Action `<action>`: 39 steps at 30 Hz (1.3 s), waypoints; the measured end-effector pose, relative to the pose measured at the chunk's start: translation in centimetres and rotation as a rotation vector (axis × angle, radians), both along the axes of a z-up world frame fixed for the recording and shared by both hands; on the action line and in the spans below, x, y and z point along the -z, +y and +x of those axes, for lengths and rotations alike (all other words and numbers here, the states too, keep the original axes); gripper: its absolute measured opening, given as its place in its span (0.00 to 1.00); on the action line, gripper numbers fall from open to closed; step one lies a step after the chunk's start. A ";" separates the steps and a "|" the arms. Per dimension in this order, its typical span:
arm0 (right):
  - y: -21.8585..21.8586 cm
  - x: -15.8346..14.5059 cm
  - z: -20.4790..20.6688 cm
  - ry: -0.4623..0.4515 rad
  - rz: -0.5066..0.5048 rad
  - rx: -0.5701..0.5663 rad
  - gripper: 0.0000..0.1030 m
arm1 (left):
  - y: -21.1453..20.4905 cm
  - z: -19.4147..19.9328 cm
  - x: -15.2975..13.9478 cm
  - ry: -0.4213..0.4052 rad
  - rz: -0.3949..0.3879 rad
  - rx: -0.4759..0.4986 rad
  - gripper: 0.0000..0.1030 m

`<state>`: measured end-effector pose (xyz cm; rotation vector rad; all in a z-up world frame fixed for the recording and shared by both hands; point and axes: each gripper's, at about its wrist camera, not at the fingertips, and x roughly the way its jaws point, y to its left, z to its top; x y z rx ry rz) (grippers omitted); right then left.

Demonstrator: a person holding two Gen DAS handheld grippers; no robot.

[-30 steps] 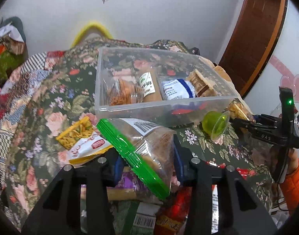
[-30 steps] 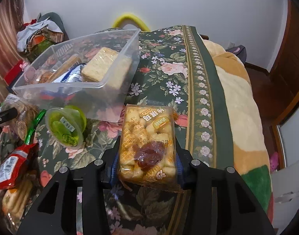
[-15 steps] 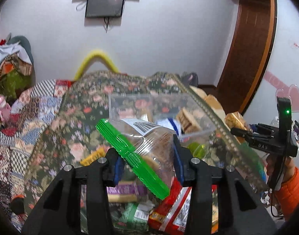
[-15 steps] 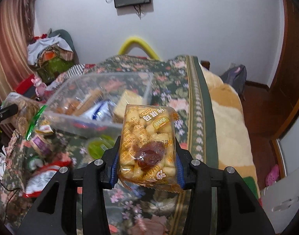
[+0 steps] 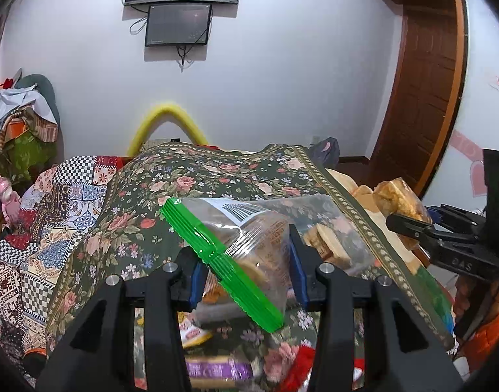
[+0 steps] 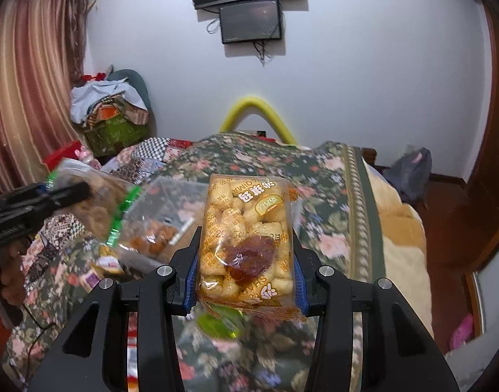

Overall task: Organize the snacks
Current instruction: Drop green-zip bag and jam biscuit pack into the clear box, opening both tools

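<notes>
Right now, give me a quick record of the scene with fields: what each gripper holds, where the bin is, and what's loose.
left gripper: shut on zip bag of cookies, green seal
right gripper: shut on orange pastry pack
clear bin: on floral bedspread, snacks inside
loose snacks: purple packet below left gripper

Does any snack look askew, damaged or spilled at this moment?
The clear bag with the green zip strip sits tilted in the left gripper, its strip running diagonally. The yellow pastry packet stands upright in the right gripper. Nothing looks torn or spilled.
</notes>
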<state>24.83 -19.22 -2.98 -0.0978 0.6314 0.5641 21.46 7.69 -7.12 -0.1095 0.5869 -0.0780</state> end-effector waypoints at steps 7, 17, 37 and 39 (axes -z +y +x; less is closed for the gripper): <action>2.4 1.3 3.2 0.019 -0.017 -0.012 0.41 | 0.6 3.9 1.7 0.049 -0.027 -0.040 0.42; 5.8 4.5 6.9 0.103 -0.089 -0.045 0.41 | 1.5 9.0 5.6 0.169 -0.046 -0.081 0.42; 6.4 5.2 7.3 0.150 -0.102 -0.033 0.53 | 1.9 8.2 5.9 0.208 -0.082 -0.057 0.52; 6.0 4.2 6.3 0.132 -0.097 -0.038 0.53 | 1.6 6.8 4.6 0.179 -0.059 -0.051 0.53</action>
